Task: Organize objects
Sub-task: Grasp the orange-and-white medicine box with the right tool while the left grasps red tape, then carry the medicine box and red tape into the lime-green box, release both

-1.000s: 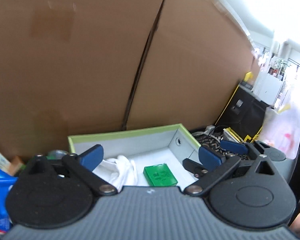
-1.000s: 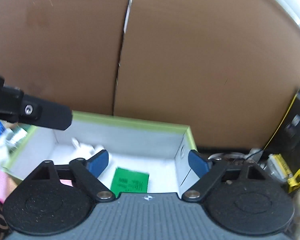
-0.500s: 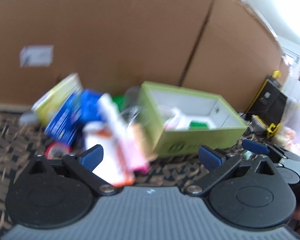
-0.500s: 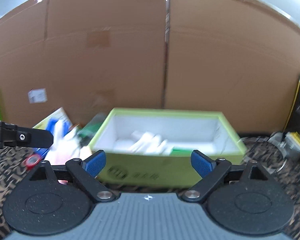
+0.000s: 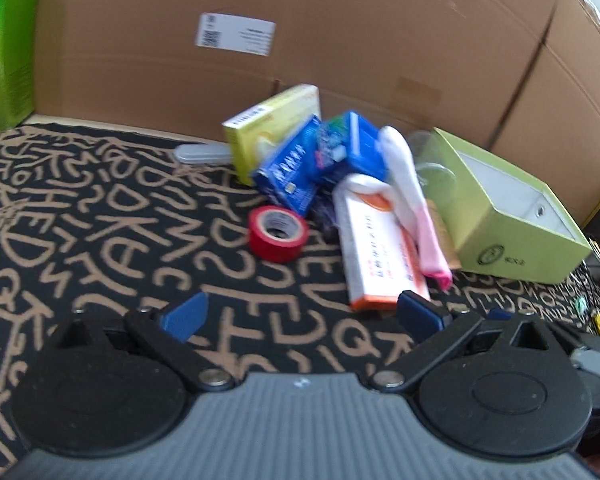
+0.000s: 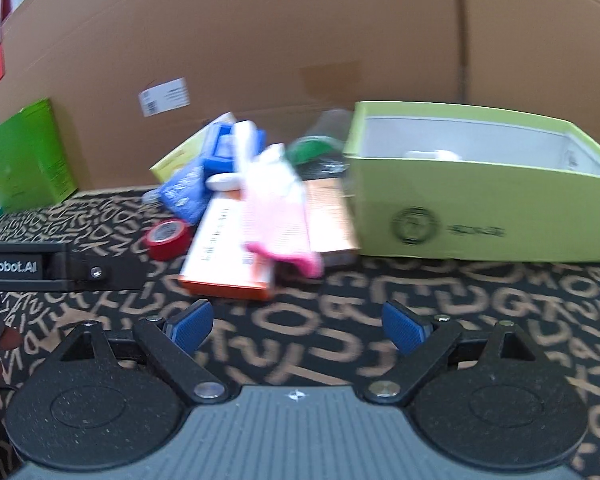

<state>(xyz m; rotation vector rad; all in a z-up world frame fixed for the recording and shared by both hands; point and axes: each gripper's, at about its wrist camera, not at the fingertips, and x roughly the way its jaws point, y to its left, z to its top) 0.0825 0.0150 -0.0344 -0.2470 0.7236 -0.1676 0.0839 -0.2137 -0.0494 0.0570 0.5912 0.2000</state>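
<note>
A light green open box stands on the patterned mat, with something white inside. Left of it lies a pile: a red tape roll, blue packets, a yellow box, an orange-and-white box and a white-and-pink sock. My left gripper is open and empty, in front of the pile. My right gripper is open and empty, in front of the orange-and-white box and the green box.
A cardboard wall closes the back. A bright green carton stands at the far left. A clear plastic item lies between pile and box. The left tool's arm shows in the right wrist view.
Both grippers have pulled back and away from inside the green box. The views now take in the mat, the pile and the box from outside. Both stay open.
</note>
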